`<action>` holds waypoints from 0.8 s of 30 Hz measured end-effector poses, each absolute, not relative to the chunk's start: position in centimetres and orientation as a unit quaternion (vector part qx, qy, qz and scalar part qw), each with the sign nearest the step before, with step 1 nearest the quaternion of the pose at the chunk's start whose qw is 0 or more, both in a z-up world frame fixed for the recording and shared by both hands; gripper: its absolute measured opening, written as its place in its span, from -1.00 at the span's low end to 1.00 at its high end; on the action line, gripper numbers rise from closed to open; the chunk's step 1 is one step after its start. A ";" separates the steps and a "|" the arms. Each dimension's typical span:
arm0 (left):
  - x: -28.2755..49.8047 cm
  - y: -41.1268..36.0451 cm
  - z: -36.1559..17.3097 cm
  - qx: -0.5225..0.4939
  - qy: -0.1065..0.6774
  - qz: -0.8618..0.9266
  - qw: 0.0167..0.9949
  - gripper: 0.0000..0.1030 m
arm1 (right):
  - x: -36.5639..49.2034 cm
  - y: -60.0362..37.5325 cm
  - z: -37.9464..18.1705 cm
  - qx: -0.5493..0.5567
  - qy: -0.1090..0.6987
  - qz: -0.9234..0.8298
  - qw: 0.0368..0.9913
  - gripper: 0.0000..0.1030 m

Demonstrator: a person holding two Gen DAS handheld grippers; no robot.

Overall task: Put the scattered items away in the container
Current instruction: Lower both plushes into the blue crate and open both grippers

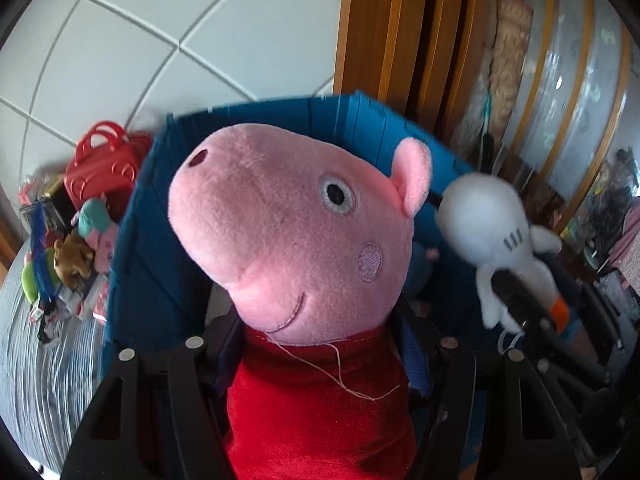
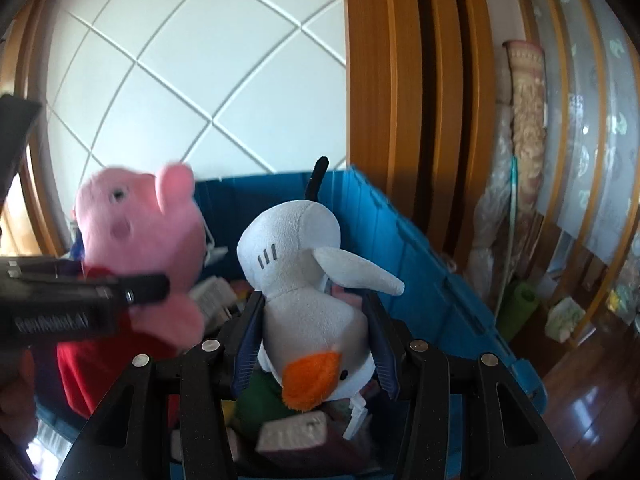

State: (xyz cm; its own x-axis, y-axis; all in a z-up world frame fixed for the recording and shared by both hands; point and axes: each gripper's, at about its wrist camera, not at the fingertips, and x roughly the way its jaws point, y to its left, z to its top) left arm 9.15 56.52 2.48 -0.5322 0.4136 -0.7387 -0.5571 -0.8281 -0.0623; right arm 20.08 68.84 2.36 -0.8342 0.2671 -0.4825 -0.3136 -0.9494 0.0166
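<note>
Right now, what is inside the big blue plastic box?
Inside the blue plastic box lie book-like things and something green. The white plush bird and pink plush pig hide the rest.

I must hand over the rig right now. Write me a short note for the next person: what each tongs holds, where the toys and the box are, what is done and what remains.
Left tongs: shut on the pink pig plush, gripping its red body.
Right tongs: shut on the white bird plush, gripping its body.
Both toys are held above the open blue box, neither released.
Done: some items, books among them, already lie in the box.
Left: let go of both plush toys into the box, then fetch the toy pile beside the box, including the red toy basket.
</note>
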 end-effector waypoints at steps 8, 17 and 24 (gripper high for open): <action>10.6 58.0 -0.1 -0.423 0.102 0.859 0.271 0.34 | 19.5 70.5 0.4 -0.269 0.053 0.951 0.142 -0.06; 10.9 57.3 0.1 -0.383 0.112 0.880 0.257 0.65 | 19.6 70.7 -0.1 -0.280 0.043 0.948 0.143 -0.04; 11.4 57.3 0.0 -0.381 0.117 0.882 0.251 0.65 | 20.1 70.9 0.4 -0.272 0.046 0.950 0.149 0.11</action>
State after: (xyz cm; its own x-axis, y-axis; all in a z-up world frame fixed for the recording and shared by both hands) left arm 11.40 57.26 0.02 -0.5834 0.3539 -0.7310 -0.5316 -0.8468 0.0143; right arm 20.08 70.95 0.41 -0.8075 0.2579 -0.5306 -0.3074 -0.9516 0.0054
